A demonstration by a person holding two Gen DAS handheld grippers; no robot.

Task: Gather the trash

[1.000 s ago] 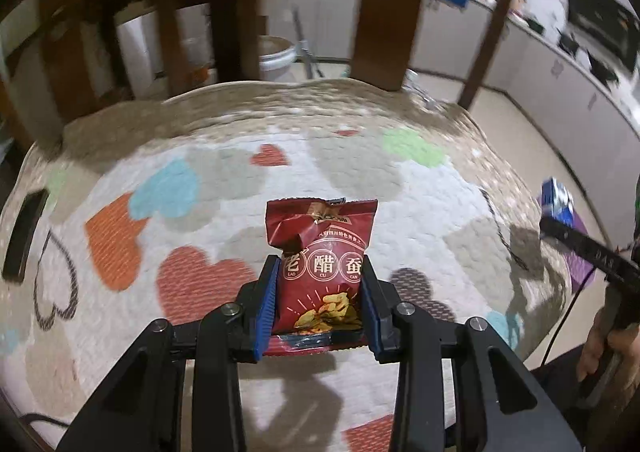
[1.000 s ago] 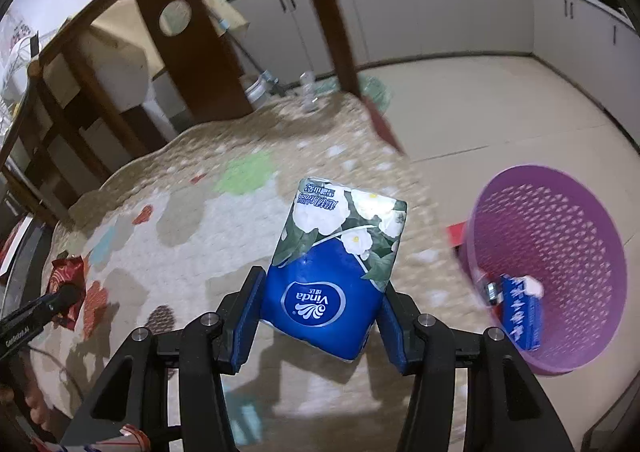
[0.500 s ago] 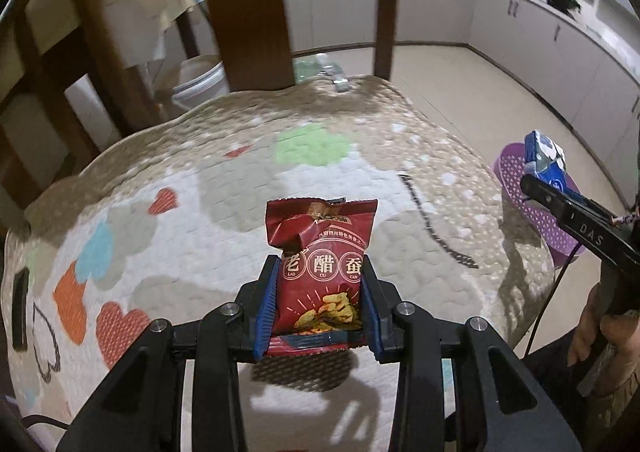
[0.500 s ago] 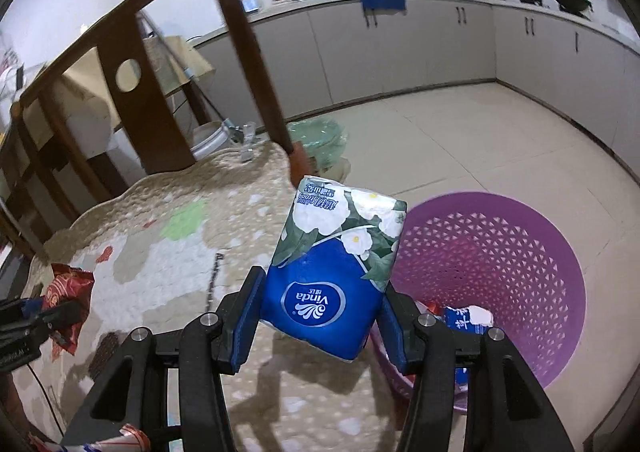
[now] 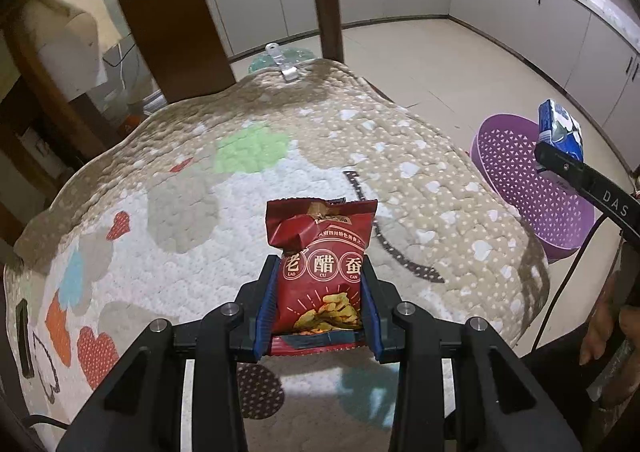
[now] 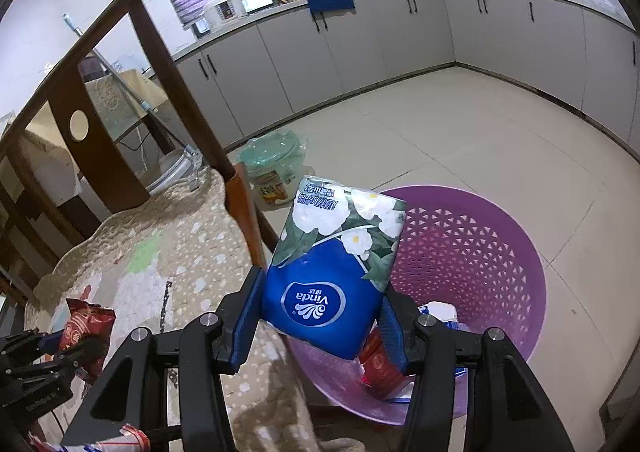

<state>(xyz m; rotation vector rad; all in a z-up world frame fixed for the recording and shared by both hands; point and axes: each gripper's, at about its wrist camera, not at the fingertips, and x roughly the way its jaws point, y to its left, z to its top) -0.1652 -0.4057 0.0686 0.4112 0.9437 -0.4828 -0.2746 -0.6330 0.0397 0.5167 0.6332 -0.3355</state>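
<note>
In the left wrist view, the left gripper (image 5: 320, 304) has its two blue-padded fingers (image 5: 267, 306) clamped on the lower sides of a red snack bag (image 5: 322, 268), which stands upright between them with its crumpled top rising past the fingertips. Below and ahead of the fingers spreads a quilted cover (image 5: 248, 188) printed with coloured hearts; a dark wooden chair back (image 5: 168, 12) with a round hole rises beyond its far edge. Far to the right of the fingers, on the tiled floor, sits a purple basket (image 5: 520, 172), and above its right rim the tip of the right gripper (image 5: 560, 156) shows, carrying a blue tissue pack (image 5: 558, 128). In the right wrist view, the right gripper (image 6: 320, 316) has its fingers (image 6: 248, 316) pressed against both sides of the tissue pack (image 6: 332, 272), blue at the bottom, white flowers at the top, tilted slightly to the right. Directly behind and to the right of the fingers lies the open basket (image 6: 480, 244), with a red packet (image 6: 378, 368) and a white-and-blue carton (image 6: 444, 316) inside, just below the right finger. Left of the fingers is the edge of the cover (image 6: 180, 272), and at the far lower left the left gripper (image 6: 52, 344) holds the snack bag (image 6: 86, 324) over it.
</note>
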